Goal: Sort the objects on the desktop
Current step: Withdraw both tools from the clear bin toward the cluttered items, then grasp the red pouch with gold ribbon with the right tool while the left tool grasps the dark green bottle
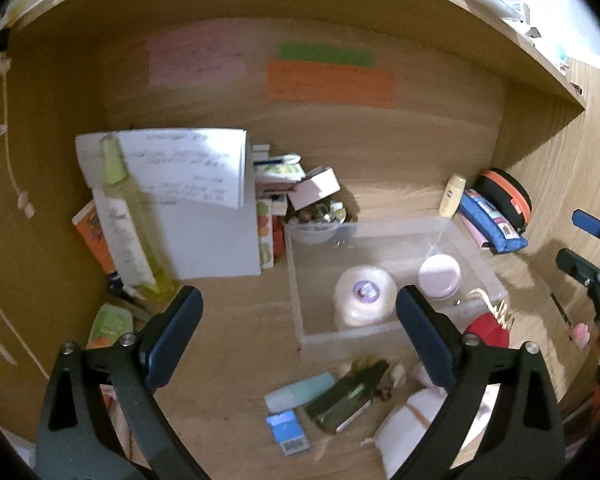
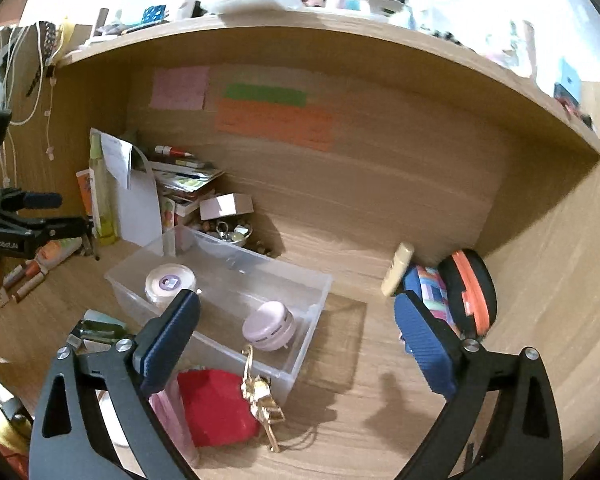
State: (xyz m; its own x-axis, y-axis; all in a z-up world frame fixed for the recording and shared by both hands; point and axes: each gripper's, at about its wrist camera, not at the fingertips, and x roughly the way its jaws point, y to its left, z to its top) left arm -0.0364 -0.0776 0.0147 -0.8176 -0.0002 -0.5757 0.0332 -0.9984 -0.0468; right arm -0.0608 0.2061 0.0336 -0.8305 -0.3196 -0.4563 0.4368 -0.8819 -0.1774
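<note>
Desktop objects are only partly sorted, as far as I can judge from both wrist views. My clear plastic bin (image 1: 396, 276) sits on the wooden desk (image 1: 236, 320) in the middle of the alcove, and it holds two round items: a white round case (image 1: 363, 295) with a purple centre and a pale pink round case (image 1: 439, 276). Everything else lies outside it. Just in front of the bin I see a red pouch (image 2: 216, 408) with a gold tassel (image 2: 260, 396) against the bin's near wall, a dark green bottle (image 1: 346, 396), a mint tube (image 1: 300, 392), a small blue box (image 1: 290, 432) and a white drawstring bag (image 1: 410, 420). Against the back wall, right of the bin, stand a cream tube (image 1: 452, 195), a blue pouch (image 1: 492, 224) and a black case with an orange zip (image 1: 508, 196). To the left a tall yellow-green bottle (image 1: 130, 224) leans beside loose papers (image 1: 188, 168) and stacked booklets. My left gripper (image 1: 300, 336) is spread wide with nothing between its pads, and my right gripper (image 2: 300, 340) is likewise wide and empty, hovering above the bin's near side. I'd say most of the sorting remains, starting with the loose items in front.
</note>
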